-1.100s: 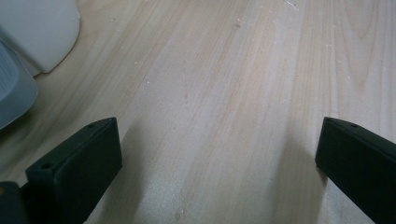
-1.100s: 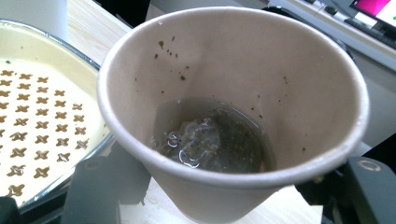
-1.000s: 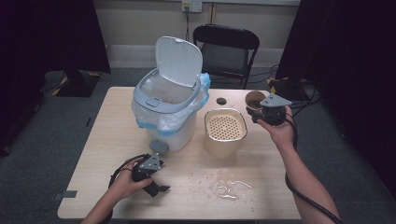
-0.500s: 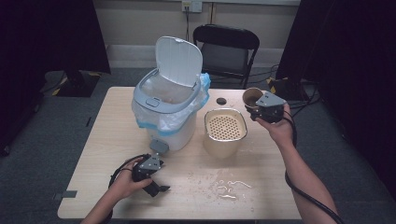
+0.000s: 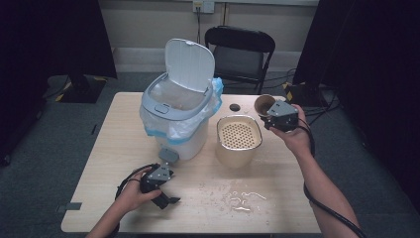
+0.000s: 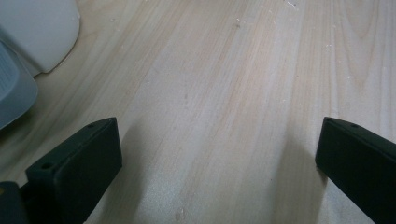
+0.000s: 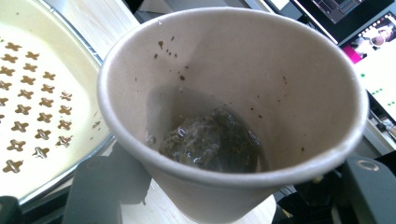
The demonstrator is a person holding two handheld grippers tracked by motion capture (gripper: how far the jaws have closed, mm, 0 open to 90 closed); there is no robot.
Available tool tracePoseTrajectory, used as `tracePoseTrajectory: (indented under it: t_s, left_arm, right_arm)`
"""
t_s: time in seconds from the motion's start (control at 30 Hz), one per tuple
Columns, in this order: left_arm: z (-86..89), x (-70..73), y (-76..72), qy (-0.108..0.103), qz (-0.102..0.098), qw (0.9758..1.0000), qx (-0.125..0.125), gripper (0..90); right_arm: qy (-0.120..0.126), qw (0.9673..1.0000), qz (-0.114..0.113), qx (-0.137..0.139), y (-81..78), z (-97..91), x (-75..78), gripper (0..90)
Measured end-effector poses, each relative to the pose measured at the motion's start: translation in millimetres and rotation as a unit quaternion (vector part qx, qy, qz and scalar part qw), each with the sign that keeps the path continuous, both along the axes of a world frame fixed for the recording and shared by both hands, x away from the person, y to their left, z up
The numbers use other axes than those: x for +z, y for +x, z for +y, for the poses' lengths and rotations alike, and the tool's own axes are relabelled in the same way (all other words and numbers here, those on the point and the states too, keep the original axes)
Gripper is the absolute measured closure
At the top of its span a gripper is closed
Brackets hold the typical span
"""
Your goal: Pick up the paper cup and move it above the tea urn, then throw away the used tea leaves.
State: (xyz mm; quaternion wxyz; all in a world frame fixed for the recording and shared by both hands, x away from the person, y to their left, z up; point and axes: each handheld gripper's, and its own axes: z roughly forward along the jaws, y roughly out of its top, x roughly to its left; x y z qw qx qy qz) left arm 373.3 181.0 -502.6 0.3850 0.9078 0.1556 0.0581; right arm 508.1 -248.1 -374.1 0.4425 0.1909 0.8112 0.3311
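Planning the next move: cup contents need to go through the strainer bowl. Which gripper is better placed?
Right. The right gripper already holds the paper cup, tilted beside the strainer bowl. The left gripper rests open on the table, empty and farther from the bowl.

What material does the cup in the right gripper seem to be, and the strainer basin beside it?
The cup looks like matte brown paper: a rolled rim, damp stains and a wet dark clump at the bottom. The right gripper holds it, tilted. The strainer basin seems glossy cream plastic or enamel, with cross-shaped holes and a shiny, perhaps metal, rim; I cannot tell which.
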Motion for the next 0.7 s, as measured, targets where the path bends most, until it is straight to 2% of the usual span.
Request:
tracePoseTrajectory:
  t_s: [0.4, 0.7]
  left_arm:
    - [-0.1, -0.3, -0.1, -0.002, -0.001, 1.0000, 0.001, 0.0]
    - [0.0, 0.1, -0.1, 0.000, 0.000, 1.0000, 0.000, 0.0]
  right_arm:
    - [-0.006, 0.9999, -0.011, 0.009, -0.3, 4.7, 9.7, 34.1]
    - [-0.032, 0.9990, -0.023, 0.023, -3.3, 9.8, 14.0, 34.3]
